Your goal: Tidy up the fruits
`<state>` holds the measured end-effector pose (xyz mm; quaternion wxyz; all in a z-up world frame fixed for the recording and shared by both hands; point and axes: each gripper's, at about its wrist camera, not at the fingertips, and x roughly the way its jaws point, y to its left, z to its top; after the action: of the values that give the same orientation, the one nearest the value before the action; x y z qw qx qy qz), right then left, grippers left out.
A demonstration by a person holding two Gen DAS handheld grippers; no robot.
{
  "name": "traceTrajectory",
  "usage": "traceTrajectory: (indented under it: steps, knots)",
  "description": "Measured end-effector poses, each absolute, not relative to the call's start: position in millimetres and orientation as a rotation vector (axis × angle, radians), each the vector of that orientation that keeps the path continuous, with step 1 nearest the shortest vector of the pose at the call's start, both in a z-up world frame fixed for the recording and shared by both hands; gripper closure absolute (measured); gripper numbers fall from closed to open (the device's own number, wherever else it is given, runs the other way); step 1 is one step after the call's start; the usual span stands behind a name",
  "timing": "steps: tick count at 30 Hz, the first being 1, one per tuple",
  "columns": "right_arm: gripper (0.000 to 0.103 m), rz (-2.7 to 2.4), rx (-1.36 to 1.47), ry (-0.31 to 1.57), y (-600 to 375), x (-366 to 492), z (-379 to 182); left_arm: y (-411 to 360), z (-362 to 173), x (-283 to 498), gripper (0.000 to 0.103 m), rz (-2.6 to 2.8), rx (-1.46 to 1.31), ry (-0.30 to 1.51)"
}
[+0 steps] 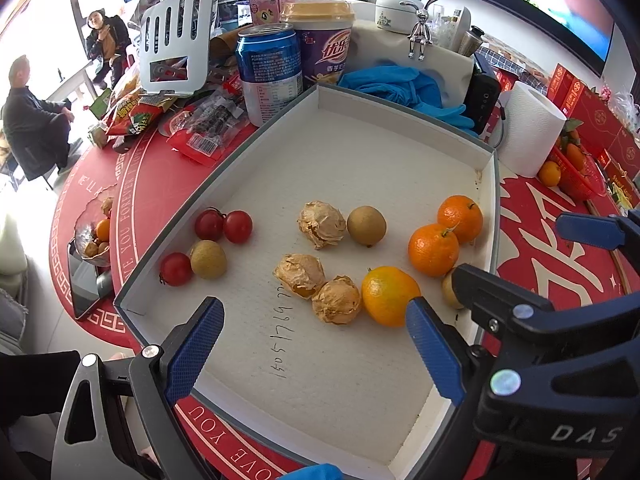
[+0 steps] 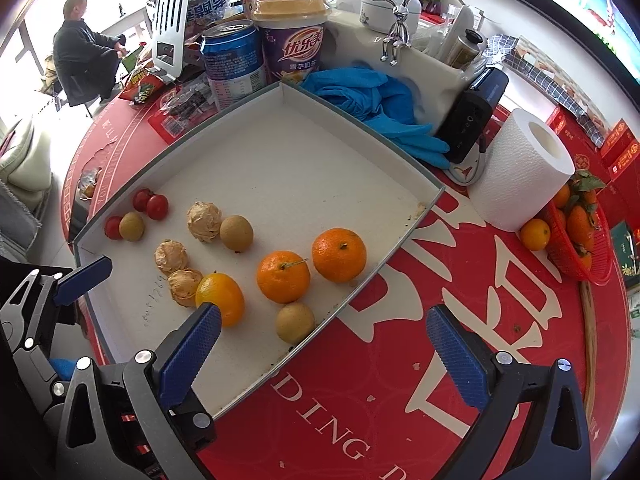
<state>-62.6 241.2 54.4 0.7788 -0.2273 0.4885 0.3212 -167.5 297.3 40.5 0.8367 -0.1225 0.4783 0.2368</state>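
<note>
A shallow grey tray with a white floor [image 1: 360, 152] [image 2: 280, 152] lies on the red tablecloth. In it are three oranges [image 1: 433, 249] [image 2: 283, 276] on the right, three papery husked fruits [image 1: 321, 224] [image 2: 171, 256] in the middle, three cherry tomatoes [image 1: 237, 226] [image 2: 157, 207] on the left, and brown longans [image 1: 366, 225] [image 2: 295, 322] scattered among them. My left gripper [image 1: 316, 348] hangs open above the tray's near part, holding nothing. My right gripper [image 2: 324, 356] is open and straddles the tray's right rim, its left pad near the yellowish orange [image 2: 222, 298].
Behind the tray stand a blue can [image 1: 270, 76], a purple cup [image 1: 324, 48] and blue gloves [image 2: 372, 100]. A paper roll [image 2: 520, 168] and a red basket of oranges [image 2: 580, 236] are at the right. A small glass bowl of fruit [image 1: 94, 236] sits left. Two people sit in the background.
</note>
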Motion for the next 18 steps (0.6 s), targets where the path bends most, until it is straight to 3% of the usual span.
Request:
traceTrajectory:
  steps: [18]
  knots:
    - [0.0, 0.68, -0.5, 1.046, 241.7, -61.2, 55.5, 298.1, 38.9, -166.6, 0.009, 0.506, -0.256, 1.014]
